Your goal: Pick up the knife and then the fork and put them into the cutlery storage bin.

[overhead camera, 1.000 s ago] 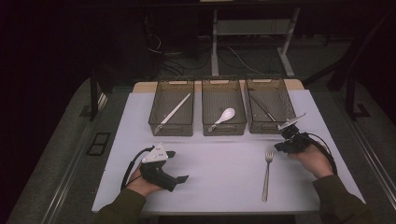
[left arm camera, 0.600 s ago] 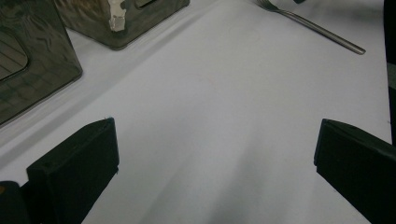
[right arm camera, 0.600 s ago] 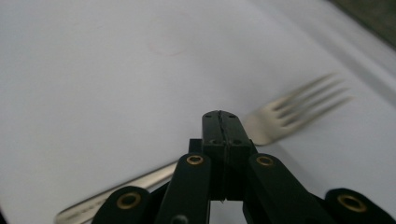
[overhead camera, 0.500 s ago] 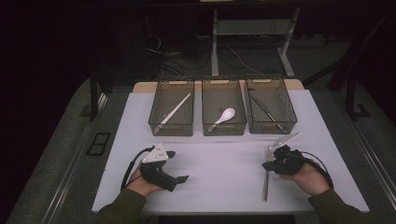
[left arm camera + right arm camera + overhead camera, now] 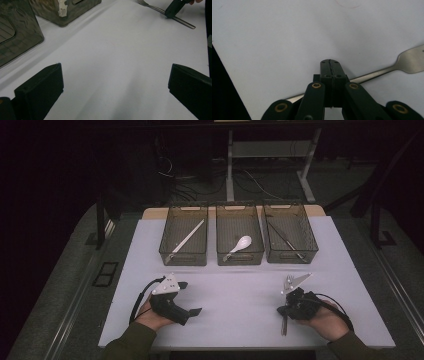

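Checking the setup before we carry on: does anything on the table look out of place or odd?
One thing: a fork lies loose on the white table, while the other utensils sit in the three bins. The right gripper rests over its handle with jaws shut, not around it. The left gripper is open over bare table. Nothing is spilled or damaged.

A white sheet [image 5: 235, 295] covers the top of a table [image 5: 305, 210], whose pale wooden edge shows along the far side. The room around it is dark; light falls mainly on the table. The floor [image 5: 65, 285] is grey, with a small dark panel [image 5: 105, 274] set in it at the left. Behind the table stand the pale legs of a desk frame [image 5: 230, 165], and a tangle of black cables [image 5: 250, 182] lies on the floor beneath it
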Demonstrator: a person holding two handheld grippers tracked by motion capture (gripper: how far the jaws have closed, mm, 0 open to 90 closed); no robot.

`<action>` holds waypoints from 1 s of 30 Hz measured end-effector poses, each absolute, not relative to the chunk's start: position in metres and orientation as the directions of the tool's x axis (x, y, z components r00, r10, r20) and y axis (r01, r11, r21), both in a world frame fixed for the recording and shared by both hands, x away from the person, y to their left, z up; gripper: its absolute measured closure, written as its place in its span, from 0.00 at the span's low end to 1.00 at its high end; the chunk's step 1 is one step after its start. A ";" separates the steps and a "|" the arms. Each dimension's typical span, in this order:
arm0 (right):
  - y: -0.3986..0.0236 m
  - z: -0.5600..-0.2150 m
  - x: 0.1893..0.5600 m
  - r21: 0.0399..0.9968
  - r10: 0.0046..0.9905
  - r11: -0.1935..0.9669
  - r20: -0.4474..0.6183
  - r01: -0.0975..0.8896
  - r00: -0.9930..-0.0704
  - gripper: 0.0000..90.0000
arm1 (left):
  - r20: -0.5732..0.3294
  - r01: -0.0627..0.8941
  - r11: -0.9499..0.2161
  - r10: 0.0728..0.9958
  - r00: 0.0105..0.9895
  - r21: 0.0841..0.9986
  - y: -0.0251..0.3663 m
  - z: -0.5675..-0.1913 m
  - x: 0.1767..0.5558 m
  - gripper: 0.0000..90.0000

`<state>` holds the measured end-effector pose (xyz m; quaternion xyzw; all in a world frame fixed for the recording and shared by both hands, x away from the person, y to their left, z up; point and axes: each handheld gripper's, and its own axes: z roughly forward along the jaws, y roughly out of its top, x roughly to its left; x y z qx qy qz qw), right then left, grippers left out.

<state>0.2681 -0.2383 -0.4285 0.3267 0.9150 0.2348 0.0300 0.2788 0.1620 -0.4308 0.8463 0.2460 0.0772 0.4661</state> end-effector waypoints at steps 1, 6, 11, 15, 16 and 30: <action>-0.237 -0.429 0.267 0.447 0.611 0.678 0.100 0.584 -0.785 1.00 | -0.100 0.345 -0.443 0.489 0.867 0.827 0.162 -0.431 0.279 0.00; -0.235 -0.429 0.262 0.441 0.601 0.688 0.096 0.576 -0.793 1.00 | -0.100 0.345 -0.441 0.490 0.866 0.829 0.162 -0.431 0.279 0.00; -0.237 -0.428 0.259 0.422 0.607 0.696 0.086 0.581 -0.790 1.00 | -0.096 0.341 -0.446 0.487 0.868 0.827 0.162 -0.431 0.279 0.00; -0.244 -0.427 0.258 0.412 0.624 0.692 0.072 0.593 -0.778 1.00 | -0.094 0.340 -0.448 0.486 0.869 0.827 0.163 -0.430 0.279 0.00; -0.247 -0.427 0.258 0.411 0.629 0.690 0.065 0.596 -0.774 1.00 | -0.096 0.342 -0.445 0.487 0.868 0.828 0.162 -0.430 0.279 0.00; -0.289 -0.425 0.262 0.385 0.716 0.646 -0.008 0.659 -0.698 1.00 | -0.096 0.342 -0.447 0.487 0.868 0.827 0.162 -0.430 0.279 0.00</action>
